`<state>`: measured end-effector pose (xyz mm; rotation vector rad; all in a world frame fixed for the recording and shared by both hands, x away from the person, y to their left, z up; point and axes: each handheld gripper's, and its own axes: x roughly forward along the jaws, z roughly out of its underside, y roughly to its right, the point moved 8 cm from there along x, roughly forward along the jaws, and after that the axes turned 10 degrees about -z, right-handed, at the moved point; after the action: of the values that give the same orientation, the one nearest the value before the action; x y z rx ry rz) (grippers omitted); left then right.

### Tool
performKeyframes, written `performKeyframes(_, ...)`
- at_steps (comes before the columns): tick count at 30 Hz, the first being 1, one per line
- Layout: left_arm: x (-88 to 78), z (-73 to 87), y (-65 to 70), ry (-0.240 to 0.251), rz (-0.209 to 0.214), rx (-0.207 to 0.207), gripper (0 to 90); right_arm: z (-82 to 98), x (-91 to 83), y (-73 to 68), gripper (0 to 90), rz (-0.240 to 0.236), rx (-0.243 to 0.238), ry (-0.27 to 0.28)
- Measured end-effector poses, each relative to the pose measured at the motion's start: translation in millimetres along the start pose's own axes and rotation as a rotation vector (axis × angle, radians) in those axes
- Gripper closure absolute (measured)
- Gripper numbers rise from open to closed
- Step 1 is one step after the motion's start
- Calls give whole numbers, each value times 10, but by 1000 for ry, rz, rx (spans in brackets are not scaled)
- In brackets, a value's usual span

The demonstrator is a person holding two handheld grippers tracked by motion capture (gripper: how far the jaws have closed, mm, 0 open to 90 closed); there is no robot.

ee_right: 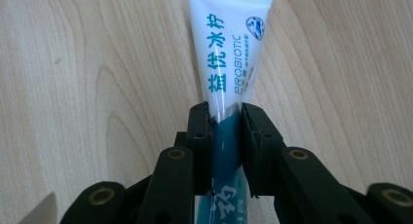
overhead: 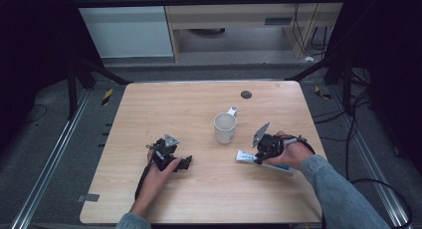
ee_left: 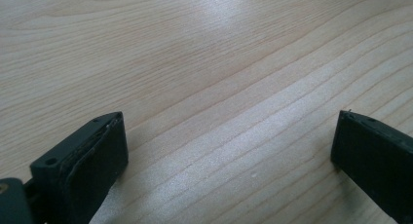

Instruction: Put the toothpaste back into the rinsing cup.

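A white and teal toothpaste tube (ee_right: pixel 229 53) lies flat on the wooden table (overhead: pixel 199 199), seen in the high view as a tube (overhead: pixel 245 157) at the right. My right gripper (ee_right: pixel 225 121) is shut on the tube's middle, both pads pressing its sides. In the high view that right gripper (overhead: pixel 260 155) sits low over the tube, held by a hand in a denim sleeve. My left gripper (ee_left: pixel 229 151) stands open over bare wood with nothing between its jaws. From above, the left gripper (overhead: pixel 185 162) rests on the table at the left.
A white mug (overhead: pixel 225 127) with its handle turned to the back stands just left of the right gripper. A small dark round disc (overhead: pixel 246 94) lies near the far edge. Dark stands and cables surround the table.
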<state>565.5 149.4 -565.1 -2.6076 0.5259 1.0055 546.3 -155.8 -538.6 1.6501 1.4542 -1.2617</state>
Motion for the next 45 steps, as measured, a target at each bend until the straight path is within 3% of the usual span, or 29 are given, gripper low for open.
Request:
performKeyframes(11, 0, 0, -1, -1, 0, 1, 0, -8, -27, -17, 785, 24, 26, 5)
performKeyframes(25, 0, 0, -1, -1, 0, 1, 0, 9, -59, -46, 791, 17, 63, 13)
performKeyframes(45, 0, 0, -1, -1, 0, 1, 0, 70, -456, -10, 793, 78, 136, 136)
